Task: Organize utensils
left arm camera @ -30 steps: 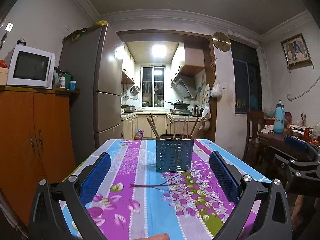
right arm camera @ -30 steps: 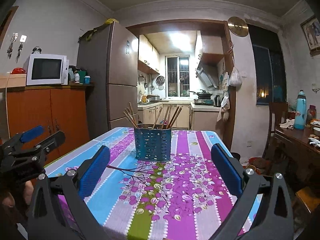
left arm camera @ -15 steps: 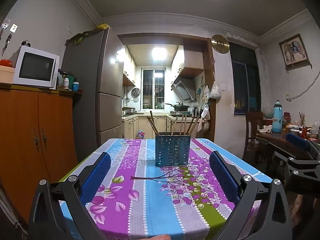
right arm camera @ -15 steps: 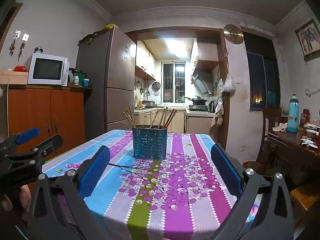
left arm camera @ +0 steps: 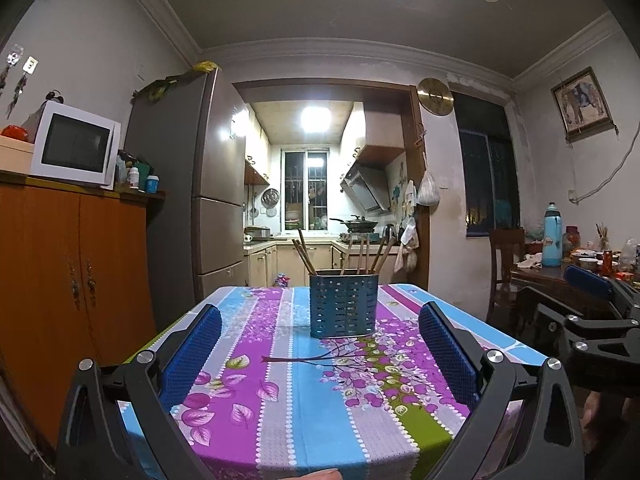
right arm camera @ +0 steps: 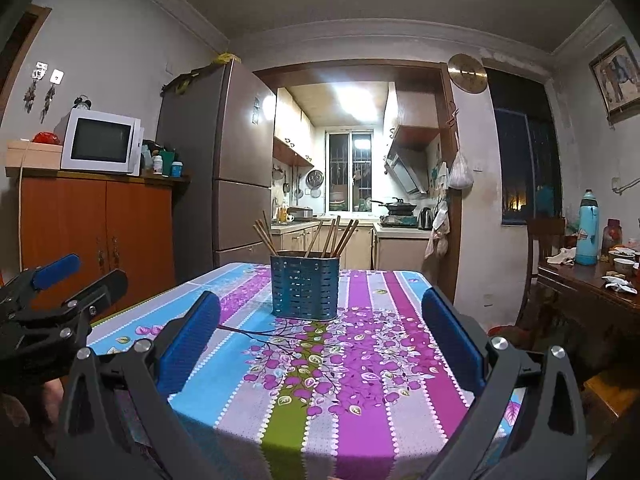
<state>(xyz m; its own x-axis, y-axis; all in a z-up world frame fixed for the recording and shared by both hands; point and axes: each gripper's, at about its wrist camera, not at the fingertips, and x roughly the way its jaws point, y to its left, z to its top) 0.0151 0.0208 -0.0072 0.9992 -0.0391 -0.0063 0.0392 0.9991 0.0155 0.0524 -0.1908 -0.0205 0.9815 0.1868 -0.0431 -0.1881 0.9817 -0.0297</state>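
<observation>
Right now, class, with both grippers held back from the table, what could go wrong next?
1. The chopsticks lean outward in the holder; gripping one could lever the holder over.
2. The holder stands on a loose-looking tablecloth, so a nudge may slide it.
3. The left gripper and right gripper, both open, could collide reaching together.

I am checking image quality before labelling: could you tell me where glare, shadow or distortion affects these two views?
Left wrist view: the kitchen ceiling light is blown out, walls bow from fisheye, and the chopstick holder stays sharp. Right wrist view: glare on the fridge door, dark vignetted corners, a shadow across the near edge of the tablecloth.
</observation>
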